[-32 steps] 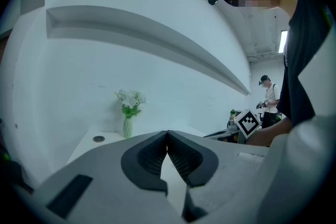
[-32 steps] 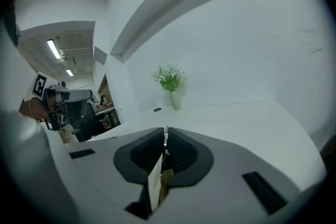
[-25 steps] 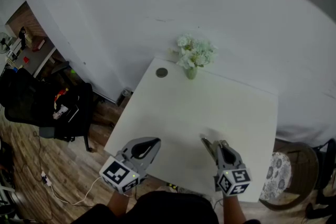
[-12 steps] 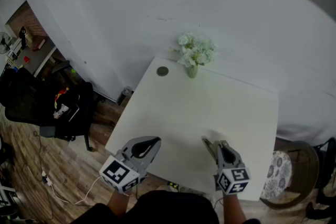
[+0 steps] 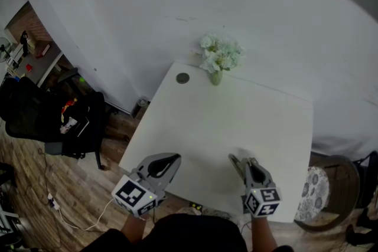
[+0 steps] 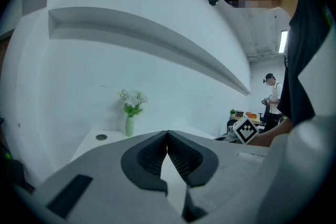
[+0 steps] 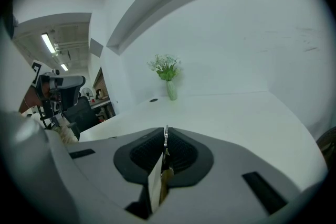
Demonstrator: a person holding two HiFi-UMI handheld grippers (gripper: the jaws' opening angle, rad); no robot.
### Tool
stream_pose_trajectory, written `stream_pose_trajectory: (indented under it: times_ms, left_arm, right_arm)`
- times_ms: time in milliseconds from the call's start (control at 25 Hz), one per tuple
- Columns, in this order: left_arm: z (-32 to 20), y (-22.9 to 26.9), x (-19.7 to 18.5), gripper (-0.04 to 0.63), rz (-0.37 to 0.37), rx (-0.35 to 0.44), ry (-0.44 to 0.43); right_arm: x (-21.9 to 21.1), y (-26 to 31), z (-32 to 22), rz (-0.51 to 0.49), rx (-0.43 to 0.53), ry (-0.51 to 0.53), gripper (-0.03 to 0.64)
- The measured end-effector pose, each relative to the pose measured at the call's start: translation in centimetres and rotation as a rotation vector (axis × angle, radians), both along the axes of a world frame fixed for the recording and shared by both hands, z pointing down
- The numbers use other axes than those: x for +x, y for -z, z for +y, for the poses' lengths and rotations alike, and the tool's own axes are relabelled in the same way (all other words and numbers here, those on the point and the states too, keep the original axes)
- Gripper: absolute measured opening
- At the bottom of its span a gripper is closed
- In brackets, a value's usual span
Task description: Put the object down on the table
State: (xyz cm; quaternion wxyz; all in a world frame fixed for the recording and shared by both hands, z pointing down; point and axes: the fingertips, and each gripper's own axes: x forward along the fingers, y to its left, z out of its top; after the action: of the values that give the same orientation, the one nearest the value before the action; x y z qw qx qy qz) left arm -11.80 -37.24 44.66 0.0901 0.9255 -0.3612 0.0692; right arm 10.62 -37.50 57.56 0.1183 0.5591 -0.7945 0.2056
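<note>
Two tools abreast at table [image 5: 236, 115] edge — left tool [image 6: 167, 135] closed empty, right tool [image 5: 236, 160] pinching thin object [image 7: 165, 137]

The vase [image 5: 216, 78] stood at the far edge of the table [image 5: 224, 127], close to the wall, with a disc [image 5: 182, 78] just to its left. The left gripper [image 5: 173, 159] hung at the near edge and the right gripper [image 5: 234, 160] to its right, over the table, with what seemed a thin object [image 7: 166, 140] between its jaws. A chair [image 5: 77, 121] stood on the floor left of the table, a stool [image 5: 310, 195] to its right.
</note>
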Motion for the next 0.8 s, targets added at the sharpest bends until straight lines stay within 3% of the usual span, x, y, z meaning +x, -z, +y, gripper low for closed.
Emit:
stream_pose_trajectory:
  times_ms: [800]
  left_arm:
    - [0.9, 0.1, -0.6, 0.0, 0.015, 0.008, -0.017]
  right_arm:
    - [-0.3, -1.8, 1.9, -0.006, -0.042, -0.013, 0.023]
